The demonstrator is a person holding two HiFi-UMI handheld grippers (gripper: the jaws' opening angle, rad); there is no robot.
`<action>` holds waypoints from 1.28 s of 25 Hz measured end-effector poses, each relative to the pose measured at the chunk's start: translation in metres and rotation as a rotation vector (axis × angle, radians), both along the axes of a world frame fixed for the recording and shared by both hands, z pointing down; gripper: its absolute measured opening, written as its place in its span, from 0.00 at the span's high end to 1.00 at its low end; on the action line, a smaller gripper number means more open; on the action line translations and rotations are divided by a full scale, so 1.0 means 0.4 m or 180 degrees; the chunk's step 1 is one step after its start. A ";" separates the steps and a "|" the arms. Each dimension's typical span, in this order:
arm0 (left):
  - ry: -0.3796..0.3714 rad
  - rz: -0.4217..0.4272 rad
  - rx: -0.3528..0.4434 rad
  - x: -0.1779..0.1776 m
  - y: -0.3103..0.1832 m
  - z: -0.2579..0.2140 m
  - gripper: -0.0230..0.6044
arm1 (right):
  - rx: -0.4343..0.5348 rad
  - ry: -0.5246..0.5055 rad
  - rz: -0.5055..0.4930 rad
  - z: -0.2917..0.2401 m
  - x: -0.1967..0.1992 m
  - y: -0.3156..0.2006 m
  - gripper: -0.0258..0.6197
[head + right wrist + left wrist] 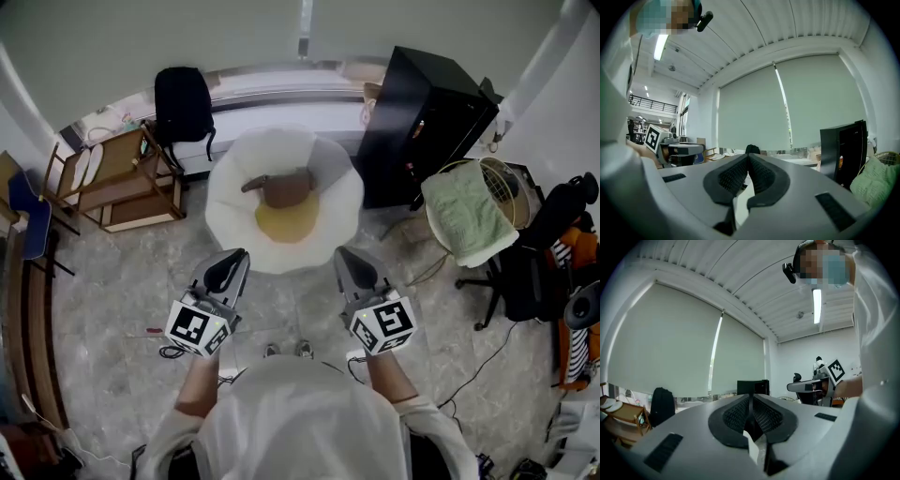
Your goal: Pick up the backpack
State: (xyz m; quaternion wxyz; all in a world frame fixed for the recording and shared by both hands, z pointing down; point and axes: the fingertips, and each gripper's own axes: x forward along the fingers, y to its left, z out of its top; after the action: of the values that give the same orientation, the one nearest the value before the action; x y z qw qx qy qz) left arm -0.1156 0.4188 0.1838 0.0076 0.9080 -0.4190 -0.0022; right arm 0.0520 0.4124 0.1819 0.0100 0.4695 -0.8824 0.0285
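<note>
A: How are the jaws set?
B: The left gripper and right gripper are both seen closed, ribbed black pads pressed together, with nothing gripped.
A: And the backpack?
B: Black, soft, rounded — it is stood upright against the white ledge at eleven o'clock, beside a slatted wooden rack.

The grey, stone-patterned floor carries everything. In its middle stands a big round white piece with a wavy edge, with a brown thing and a yellow patch on top. At the far side the black backpack stands upright against a low white ledge, beside a wooden rack. At the right stand a black cabinet, a basket and an office chair. Cables trail across the floor.
</note>
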 end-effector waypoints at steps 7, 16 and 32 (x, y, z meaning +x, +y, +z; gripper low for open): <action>0.0038 -0.0032 -0.0009 0.011 -0.014 0.000 0.89 | 0.0062 -0.0038 -0.0052 -0.007 0.011 -0.017 0.91; -0.0027 0.0169 0.0212 0.086 -0.038 -0.015 0.89 | 0.0069 -0.0007 -0.0138 0.009 0.060 -0.061 0.91; 0.0059 -0.0095 0.0180 0.117 -0.144 0.028 0.89 | -0.0044 -0.0037 -0.0170 0.056 0.100 -0.166 0.91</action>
State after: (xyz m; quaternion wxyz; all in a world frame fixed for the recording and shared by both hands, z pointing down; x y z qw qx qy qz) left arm -0.0690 0.3612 0.1949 -0.0142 0.9014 -0.4321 -0.0225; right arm 0.0920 0.3462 0.2044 0.0088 0.4455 -0.8945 0.0370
